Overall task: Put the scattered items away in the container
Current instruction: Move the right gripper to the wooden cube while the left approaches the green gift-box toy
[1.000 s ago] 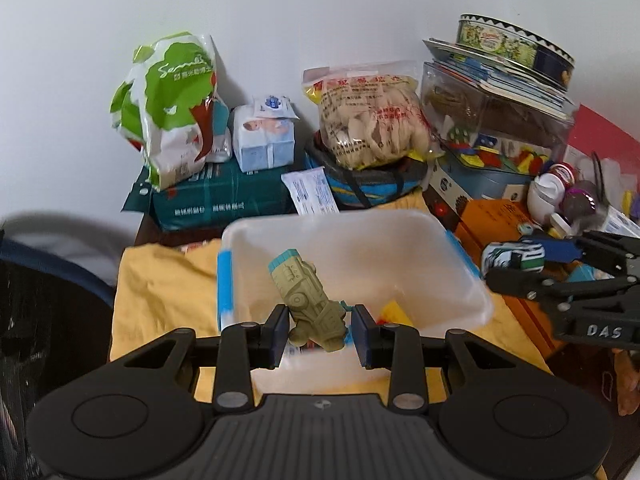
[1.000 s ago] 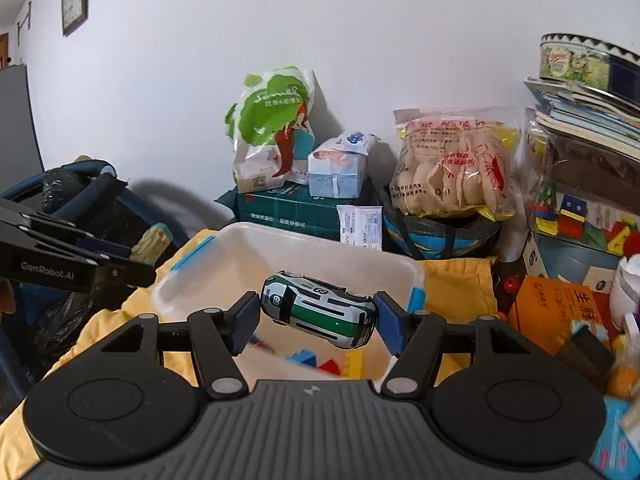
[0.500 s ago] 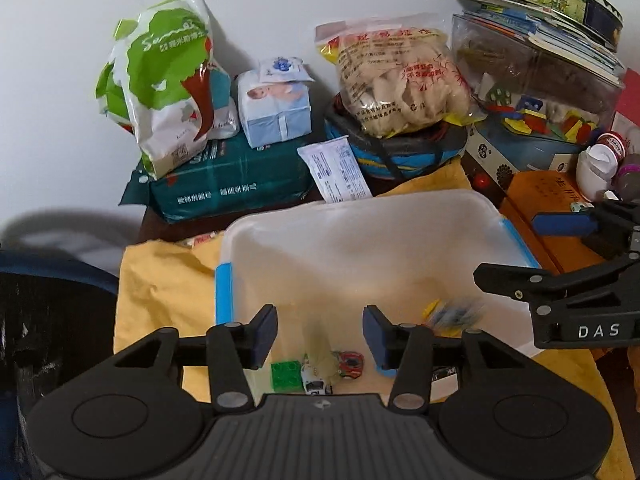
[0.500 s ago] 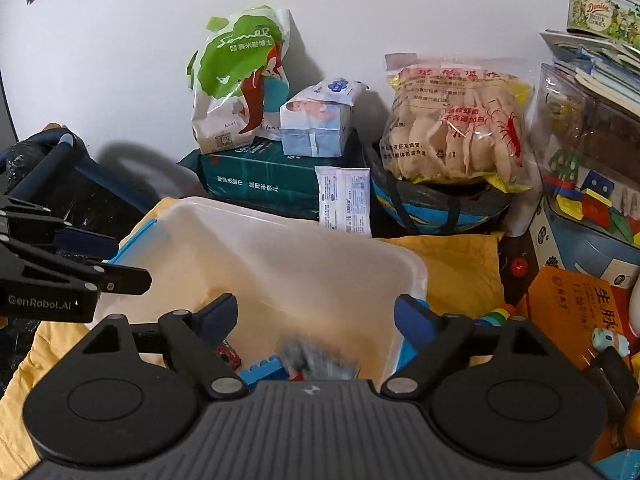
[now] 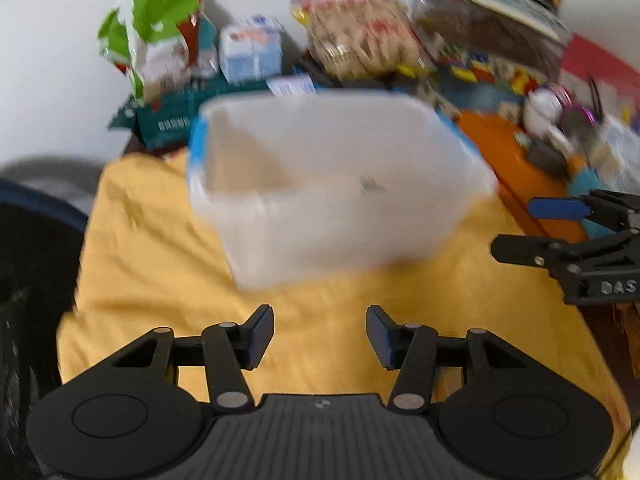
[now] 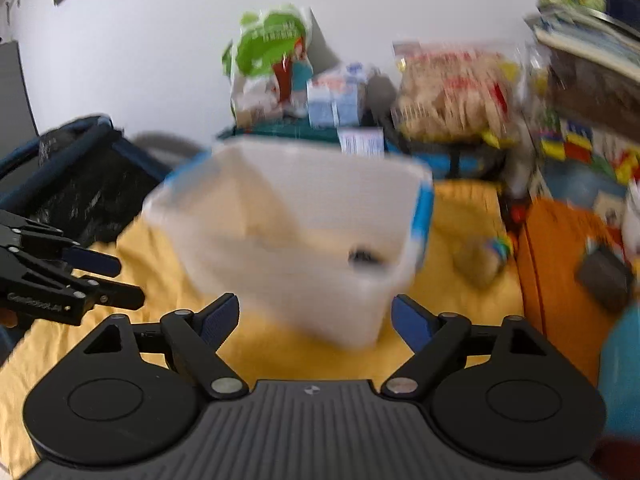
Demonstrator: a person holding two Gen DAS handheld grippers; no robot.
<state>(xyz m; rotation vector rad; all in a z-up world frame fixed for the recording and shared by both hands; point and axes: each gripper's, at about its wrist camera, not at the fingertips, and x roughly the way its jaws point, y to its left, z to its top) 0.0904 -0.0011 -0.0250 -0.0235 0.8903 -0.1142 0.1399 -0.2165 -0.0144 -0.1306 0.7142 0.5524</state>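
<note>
The clear plastic container (image 5: 340, 232) with blue clips stands on a yellow cloth (image 5: 160, 240); both views are motion-blurred. My left gripper (image 5: 320, 320) hovers over the cloth in front of the container, its jaws opening with nothing between them. My right gripper (image 6: 316, 312) is close to the container's (image 6: 320, 208) near wall, its jaws wide and closing slightly, also empty. Each gripper shows in the other's view: the right gripper (image 5: 516, 228) at the right edge, the left gripper (image 6: 128, 282) at the left edge. A small tan toy (image 6: 480, 260) with coloured stripes lies on the cloth right of the container.
Behind the container sit a green-and-white bag (image 5: 160, 40), a tissue pack (image 5: 250, 54), a bag of crackers (image 5: 360, 44) and a green box (image 5: 168, 116). An orange box (image 6: 560, 264) and stacked clutter fill the right. A dark mesh frame (image 6: 80, 188) stands at the left.
Both grippers let go of their toys, the tan vehicle and the green-white car, over the container. They then pulled back and down, and now hang empty in front of it.
</note>
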